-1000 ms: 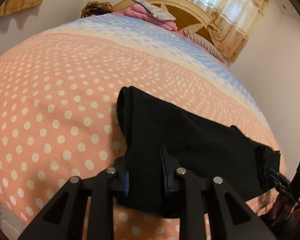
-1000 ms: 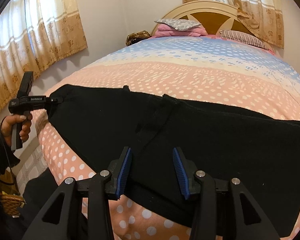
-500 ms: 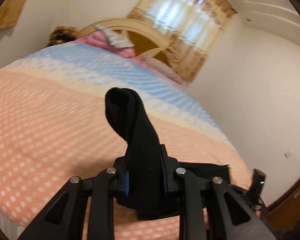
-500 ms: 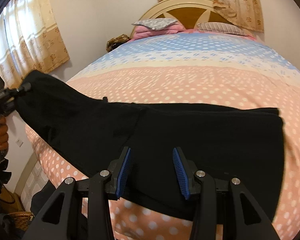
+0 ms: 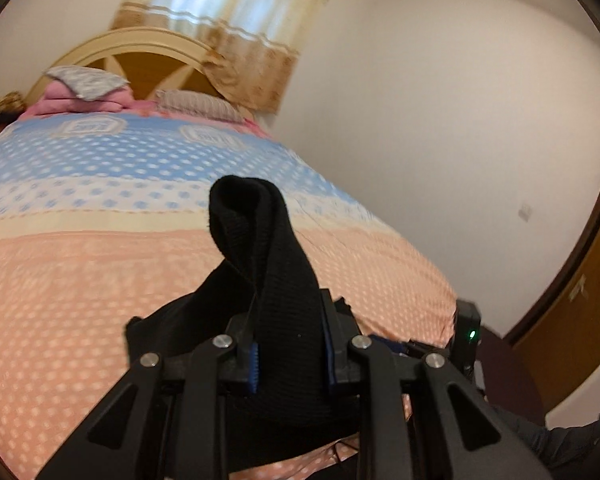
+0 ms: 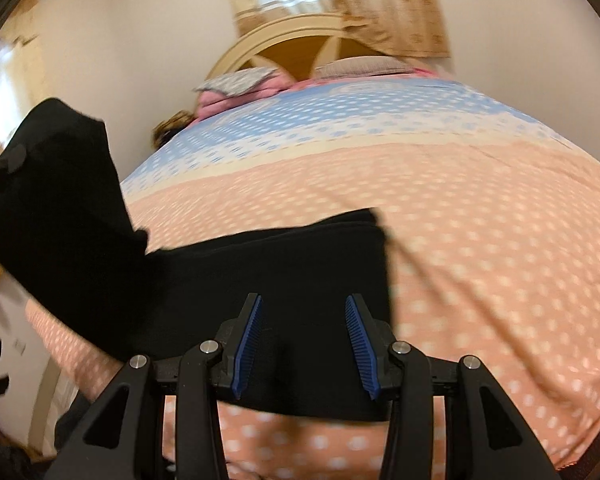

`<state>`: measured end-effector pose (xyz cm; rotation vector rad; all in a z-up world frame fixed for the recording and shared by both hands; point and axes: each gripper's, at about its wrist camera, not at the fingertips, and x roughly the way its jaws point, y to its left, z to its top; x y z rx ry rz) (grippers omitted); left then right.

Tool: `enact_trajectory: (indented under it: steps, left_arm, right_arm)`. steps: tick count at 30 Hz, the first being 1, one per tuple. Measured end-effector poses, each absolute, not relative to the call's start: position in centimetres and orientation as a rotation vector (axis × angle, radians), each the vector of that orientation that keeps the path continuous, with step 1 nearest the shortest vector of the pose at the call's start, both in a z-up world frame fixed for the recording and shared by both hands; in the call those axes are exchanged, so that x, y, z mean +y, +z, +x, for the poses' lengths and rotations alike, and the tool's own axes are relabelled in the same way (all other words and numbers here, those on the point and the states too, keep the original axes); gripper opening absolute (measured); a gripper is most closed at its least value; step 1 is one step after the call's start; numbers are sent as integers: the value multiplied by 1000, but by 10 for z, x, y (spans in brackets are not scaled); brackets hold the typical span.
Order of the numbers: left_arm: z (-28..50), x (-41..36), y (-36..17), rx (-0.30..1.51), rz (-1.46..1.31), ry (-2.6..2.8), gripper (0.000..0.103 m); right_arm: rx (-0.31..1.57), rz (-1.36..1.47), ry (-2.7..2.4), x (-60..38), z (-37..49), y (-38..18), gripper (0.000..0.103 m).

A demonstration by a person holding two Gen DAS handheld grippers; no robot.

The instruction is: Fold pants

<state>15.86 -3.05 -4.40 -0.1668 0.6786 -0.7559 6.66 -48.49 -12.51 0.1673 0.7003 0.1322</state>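
We hold a pair of black pants (image 6: pixel 292 276) over the foot of a bed (image 6: pixel 480 240) dressed in a polka-dot cover, peach near us and blue toward the headboard (image 6: pixel 296 40). Our left tongs (image 5: pixel 290 354) are clenched on one bunched end of the pants (image 5: pixel 268 280), which stands up in a rolled loop between the blue pads. In the right wrist view that raised end hangs dark at the left edge, clear of the cover, while the rest of the garment lies flat across the peach band near the bed's edge. Our right tongs (image 6: pixel 302 346) sit over that flat part with their pads apart; whether they pinch the cloth edge below we cannot tell. Pillows (image 5: pixel 196 104) and pink bedding (image 5: pixel 84 102) rest at the head, under a beige curtain (image 5: pixel 236 28).
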Motion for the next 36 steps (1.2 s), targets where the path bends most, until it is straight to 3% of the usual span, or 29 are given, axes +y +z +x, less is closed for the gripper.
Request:
enact_trajectory:
  steps: [11,16,19,21,22,29,36]
  left_arm:
    - [176,-155,-128,810,54,-747,25]
    - [153,-173,-130,820,89,-747,37]
    - [137,-168,-115,766,86,-780,48]
    - [122,-152,-101,691,98,-765,67]
    - [119,-145,-98,668,100,-749,70]
    - [123,-67,-116,660,63,-507,75]
    - [143,-32,-166,814,5,-399,75]
  right_arm:
    - [636,295,-16,-551,66,-128,45]
    - [630,300,-23,-555,64,-133,45]
    - [612,324,-20,-559,61,-131,45]
    - [597,337,-9,-556,63,-128,45]
    - [590,345,-2,-556,61,-126,45]
    - [553,291,182,-513,44,-106,45]
    - [735,220,135,-500,53,-132,44]
